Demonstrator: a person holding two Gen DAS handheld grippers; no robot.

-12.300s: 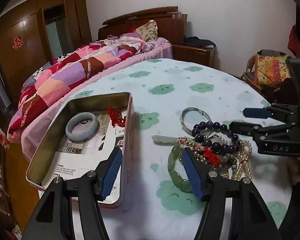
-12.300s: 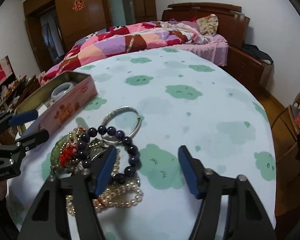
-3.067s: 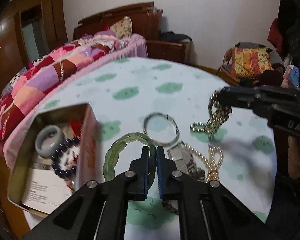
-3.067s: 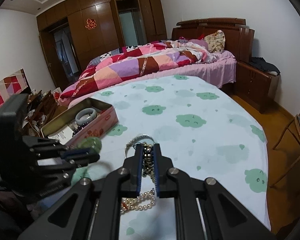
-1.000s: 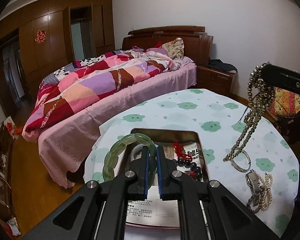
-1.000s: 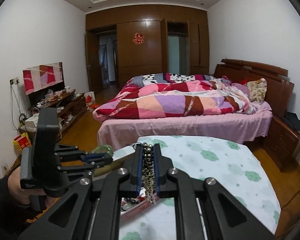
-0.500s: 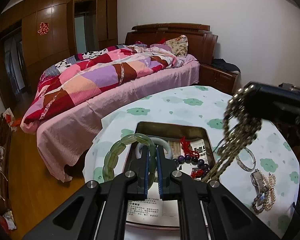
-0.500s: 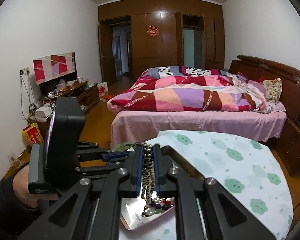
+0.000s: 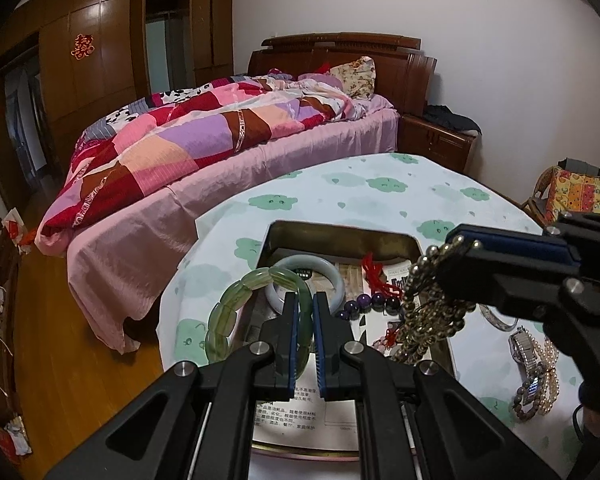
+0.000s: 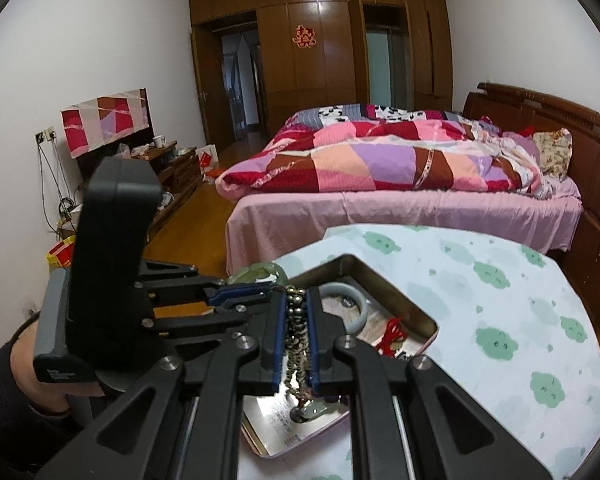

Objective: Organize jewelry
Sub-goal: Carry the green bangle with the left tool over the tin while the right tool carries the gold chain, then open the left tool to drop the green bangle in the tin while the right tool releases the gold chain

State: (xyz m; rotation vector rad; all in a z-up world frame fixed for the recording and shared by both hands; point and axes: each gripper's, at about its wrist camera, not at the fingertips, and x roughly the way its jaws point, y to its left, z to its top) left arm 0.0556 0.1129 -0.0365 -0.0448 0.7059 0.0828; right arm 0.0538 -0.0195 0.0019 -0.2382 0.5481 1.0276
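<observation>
My left gripper [image 9: 304,300] is shut on a green stone-bead bracelet [image 9: 236,308] and holds it above the near left part of the open metal tin [image 9: 340,229]. My right gripper [image 10: 297,300] is shut on a dark gold bead necklace [image 10: 296,344] that hangs down into the tin [image 10: 432,330]. The necklace also shows in the left wrist view [image 9: 424,312], draping over the tin's right side. In the tin lie a pale jade bangle [image 9: 338,280], purple beads [image 9: 370,301], a red cord [image 9: 374,276] and printed paper.
The tin sits near the edge of a round table with a cloud-print cloth [image 9: 380,184]. On the cloth to the right lie a watch [image 9: 524,350], pearl strands [image 9: 548,376] and a silver bangle [image 9: 500,318]. A bed with a patchwork quilt [image 9: 204,136] stands beyond the table.
My right gripper has lowered over the tin, so the gold necklace now drapes into it. My left gripper still holds the green bracelet and has come slightly closer to the tin.
</observation>
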